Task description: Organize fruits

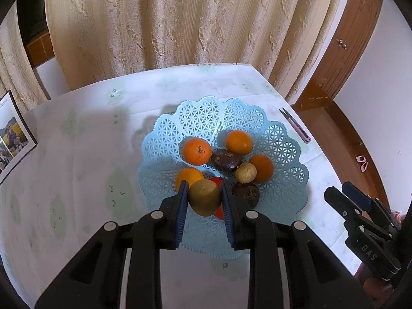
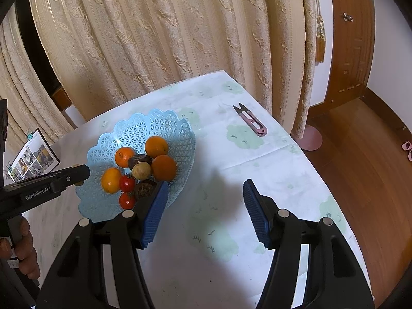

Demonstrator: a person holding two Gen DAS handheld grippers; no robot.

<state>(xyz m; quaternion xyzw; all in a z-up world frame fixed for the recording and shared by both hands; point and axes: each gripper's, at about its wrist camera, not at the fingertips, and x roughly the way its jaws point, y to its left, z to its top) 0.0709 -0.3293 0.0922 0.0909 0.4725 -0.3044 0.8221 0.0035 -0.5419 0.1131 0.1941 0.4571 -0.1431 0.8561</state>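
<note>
Left wrist view shows the left gripper (image 1: 204, 200) squeezing a brown round fruit (image 1: 204, 197) between its two blue pads, held up over the near side of the blue basket (image 1: 291, 185). That basket sits on the table (image 1: 77, 154) and looks like a lacy plate with holes. Inside it are four oranges (image 1: 197, 150), two dark bumpy fruits (image 1: 224, 160), a small tan fruit (image 1: 246, 172) and red tomatoes (image 2: 127, 182). In the right wrist view, the right gripper (image 2: 204, 206) has its pads wide apart with nothing between them. It hangs over the table just beside the basket, and its left pad is near the rim. Pink scissors (image 2: 251, 121) lie far off near the curtain (image 2: 167, 38). A photo card (image 1: 13, 139) rests at the table's left edge
</note>
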